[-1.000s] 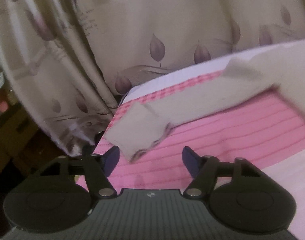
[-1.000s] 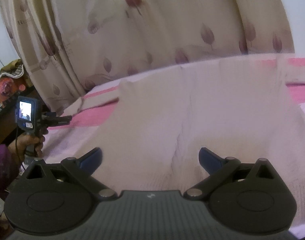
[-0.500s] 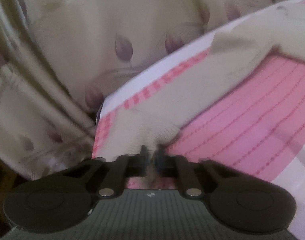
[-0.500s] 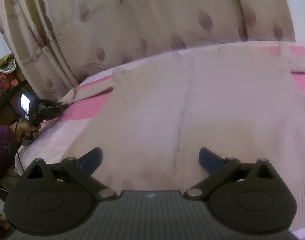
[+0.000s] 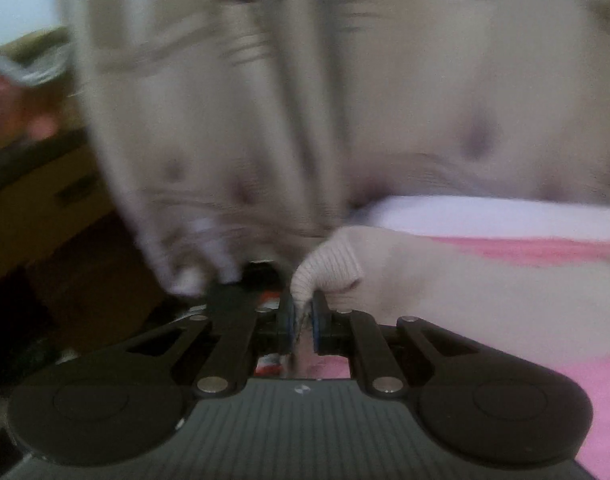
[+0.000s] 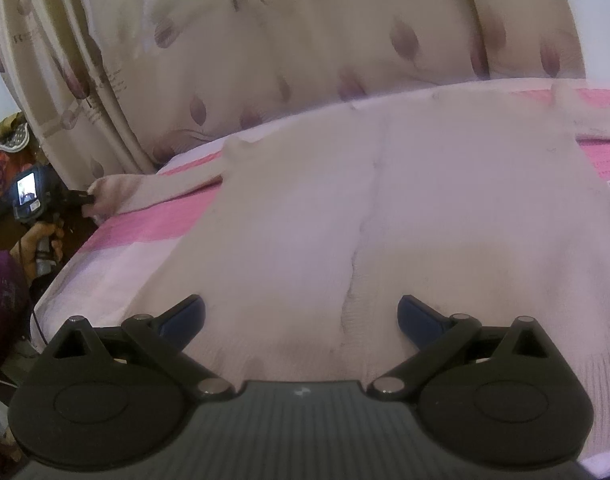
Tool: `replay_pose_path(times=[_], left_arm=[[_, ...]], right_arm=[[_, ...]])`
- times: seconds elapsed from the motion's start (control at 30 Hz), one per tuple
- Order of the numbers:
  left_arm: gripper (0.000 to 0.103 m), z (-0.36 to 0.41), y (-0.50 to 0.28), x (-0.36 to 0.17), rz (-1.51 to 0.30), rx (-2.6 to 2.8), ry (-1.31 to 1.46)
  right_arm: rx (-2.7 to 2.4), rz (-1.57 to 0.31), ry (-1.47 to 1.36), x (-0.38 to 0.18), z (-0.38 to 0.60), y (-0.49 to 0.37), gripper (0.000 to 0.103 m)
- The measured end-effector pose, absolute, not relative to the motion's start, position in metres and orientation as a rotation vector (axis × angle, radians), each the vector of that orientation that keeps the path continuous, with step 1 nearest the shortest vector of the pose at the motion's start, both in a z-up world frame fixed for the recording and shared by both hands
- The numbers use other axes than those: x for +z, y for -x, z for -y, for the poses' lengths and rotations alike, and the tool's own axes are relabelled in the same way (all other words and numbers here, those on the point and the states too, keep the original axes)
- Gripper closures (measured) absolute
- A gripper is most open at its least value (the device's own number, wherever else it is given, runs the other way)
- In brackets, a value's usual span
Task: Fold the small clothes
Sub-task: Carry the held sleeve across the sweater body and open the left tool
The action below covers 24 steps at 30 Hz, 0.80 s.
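Note:
A cream knitted sweater (image 6: 385,208) lies flat on the pink and white bed cover (image 6: 145,228). Its left sleeve (image 6: 157,190) stretches out to the bed's left edge. There my left gripper (image 6: 89,199) pinches the ribbed cuff (image 5: 329,272). In the left wrist view the cuff sits between the two pads of the left gripper (image 5: 303,312), whose jaws are opening slightly while still pressing on it. My right gripper (image 6: 301,316) stands open low over the sweater's hem, with nothing between its fingers.
A leaf-patterned beige curtain (image 6: 265,60) hangs close behind the bed. A person's hand (image 6: 41,240) holds the left gripper's handle beyond the bed's left edge. Dark furniture and clutter (image 5: 45,200) stand to the left of the bed.
My left gripper closed on the sleeve cuff and has lifted and pulled it, rolling as it moved; its view is now blurred. The right gripper has stayed open over the hem.

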<state>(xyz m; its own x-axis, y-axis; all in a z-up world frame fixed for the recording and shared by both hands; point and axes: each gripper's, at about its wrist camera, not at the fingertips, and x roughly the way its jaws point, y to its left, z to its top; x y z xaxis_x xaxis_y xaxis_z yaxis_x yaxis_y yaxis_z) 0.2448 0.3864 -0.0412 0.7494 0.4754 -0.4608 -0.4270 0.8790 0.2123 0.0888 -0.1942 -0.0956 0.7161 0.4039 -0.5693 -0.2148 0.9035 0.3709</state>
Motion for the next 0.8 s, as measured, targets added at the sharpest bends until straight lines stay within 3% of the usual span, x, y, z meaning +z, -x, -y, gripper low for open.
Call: replay_pose_path(times=[0.03,0.1,0.13,0.2,0.27,0.4,0.6,0.8], left_arm=[[0.081,-0.397,-0.249,-0.04,-0.541,0.545,-0.071],[0.055,-0.418,-0.251,-0.036,-0.567,0.639,-0.026],[0.051,-0.422,-0.249,-0.035,-0.552,0.677,-0.03],[0.029,-0.419,-0.236,-0.029,-0.511,0.719,-0.039],[0.018,-0.406,-0.226,-0.025,-0.482,0.676,-0.045],[0.013,-0.346,-0.202,-0.023,-0.462,0.525,-0.084],[0.013,-0.223,-0.16,-0.039,-0.484,0.158,-0.032],[0.013,-0.117,-0.118,-0.075,-0.533,-0.073,-0.05]], right_arm=[[0.347,-0.692,-0.29,-0.095,0.193,-0.088,0.0],[0.346,-0.686,-0.288,-0.095,0.194,-0.086,0.0],[0.345,-0.683,-0.287,-0.095,0.195,-0.085,0.0],[0.337,-0.673,-0.282,-0.094,0.2,-0.082,0.0],[0.309,-0.649,-0.284,-0.092,0.209,-0.079,0.0],[0.216,-0.609,-0.39,-0.092,0.25,-0.076,0.0],[0.058,-0.556,-0.588,-0.102,0.324,-0.052,0.0],[-0.095,-0.512,-0.555,-0.112,0.372,-0.014,0.0]])
